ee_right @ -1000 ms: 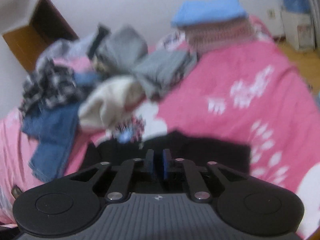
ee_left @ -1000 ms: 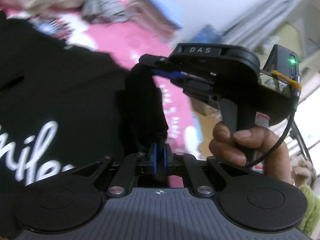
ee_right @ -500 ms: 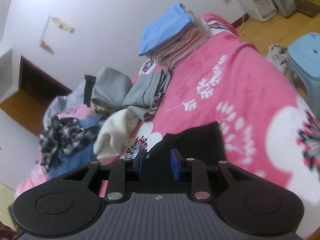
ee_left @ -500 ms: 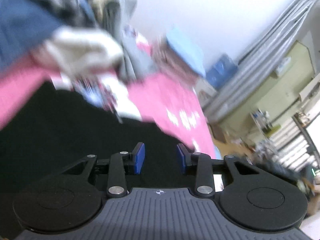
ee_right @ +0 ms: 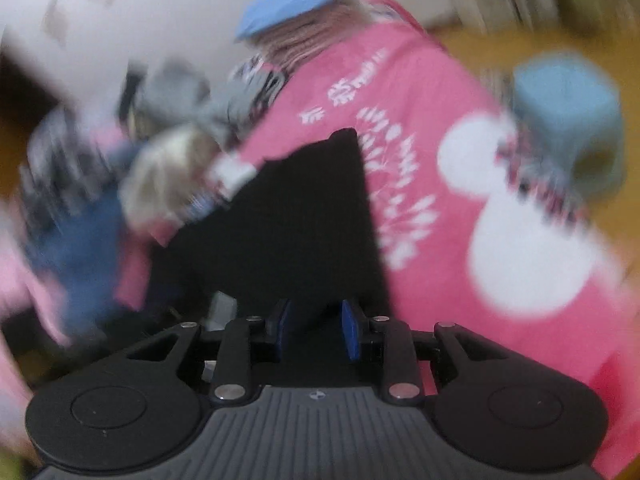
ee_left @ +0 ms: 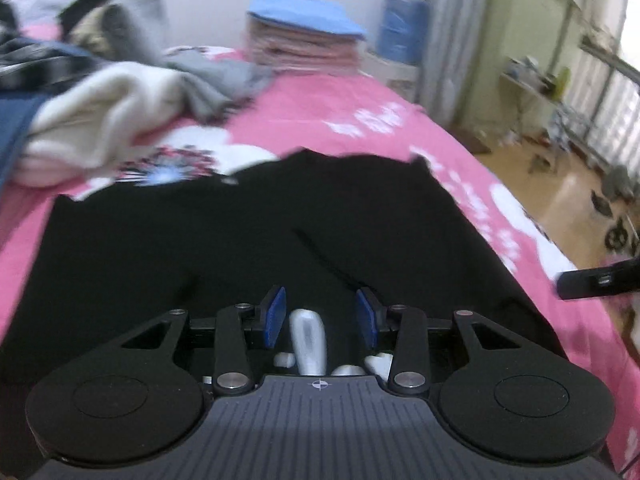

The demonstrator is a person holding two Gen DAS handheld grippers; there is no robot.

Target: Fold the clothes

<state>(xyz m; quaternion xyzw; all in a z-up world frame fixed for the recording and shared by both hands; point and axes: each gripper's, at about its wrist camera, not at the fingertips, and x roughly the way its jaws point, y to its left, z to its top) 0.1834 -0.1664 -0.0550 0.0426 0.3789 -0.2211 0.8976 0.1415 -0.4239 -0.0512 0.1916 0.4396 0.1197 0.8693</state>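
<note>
Both grippers are released right now — nothing pinched in either one.

Left gripper [ee_left: 320,322]: the blue-padded fingers [ee_left: 274,318] are spread wide, hovering over the black garment [ee_left: 248,240]. White lettering on the fabric shows through the gap between them, but whether the tips actually touch the cloth I can't tell.

The black garment is laid out flat on the pink bedspread [ee_left: 360,120], taking up most of the near part of the bed. Its far edge sits just beside the heap of unfolded clothes [ee_left: 104,116] — cream, grey and denim stuff piled at the left. Further back by the wall there's a folded stack [ee_left: 304,40] with a blue piece on top.

Right gripper [ee_right: 316,330]: its view is pretty smeared, but the fingers [ee_right: 351,330] are clearly parted too, a bit narrower than the left's, with the black garment [ee_right: 304,216] under them and nothing gripped. A light blue stool [ee_right: 568,120] stands on the floor off the bed's right side. In the left view, a black piece of the right gripper [ee_left: 596,278] pokes in at the right edge.
</note>
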